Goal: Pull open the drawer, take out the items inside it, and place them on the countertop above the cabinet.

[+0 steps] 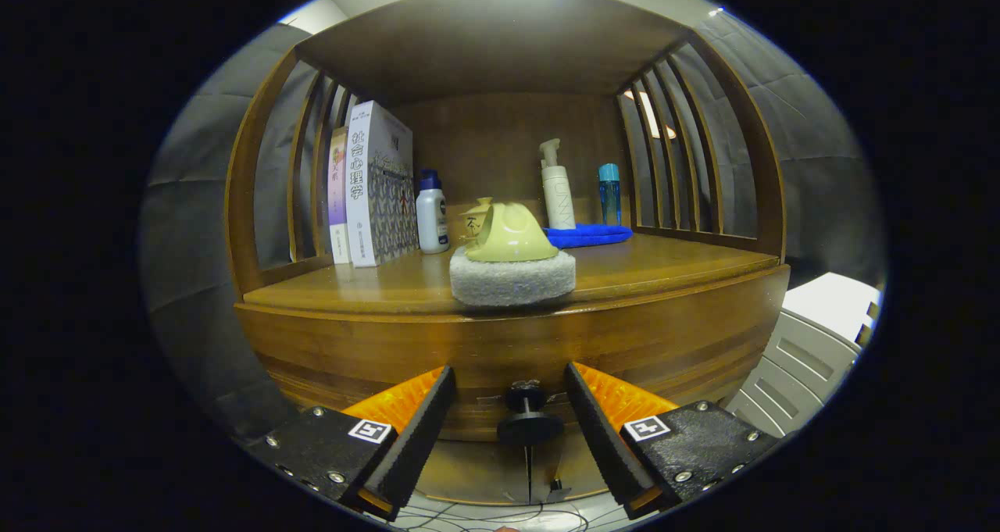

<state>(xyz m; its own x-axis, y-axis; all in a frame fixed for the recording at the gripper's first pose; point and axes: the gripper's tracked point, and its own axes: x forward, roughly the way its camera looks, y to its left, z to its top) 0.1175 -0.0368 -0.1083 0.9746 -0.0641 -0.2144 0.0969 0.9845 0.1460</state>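
One item, a scrub sponge with a yellow handle [512, 262], already sits on the countertop [664, 266]. Gripper [511, 407] fingers stand apart, gripping nothing, with the drawer knob [528, 421] between them; whether the drawer holds more is hidden.

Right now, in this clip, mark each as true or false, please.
1. The tongs stand open with the drawer knob between them. True.
2. The tongs grip the knob. False: both fingers stand clear of it.
3. A scrub sponge sits at the countertop's front edge. True.
4. The blue cloth lies in front of the books. False: it lies by the pump bottle.
5. The books stand upright. True.
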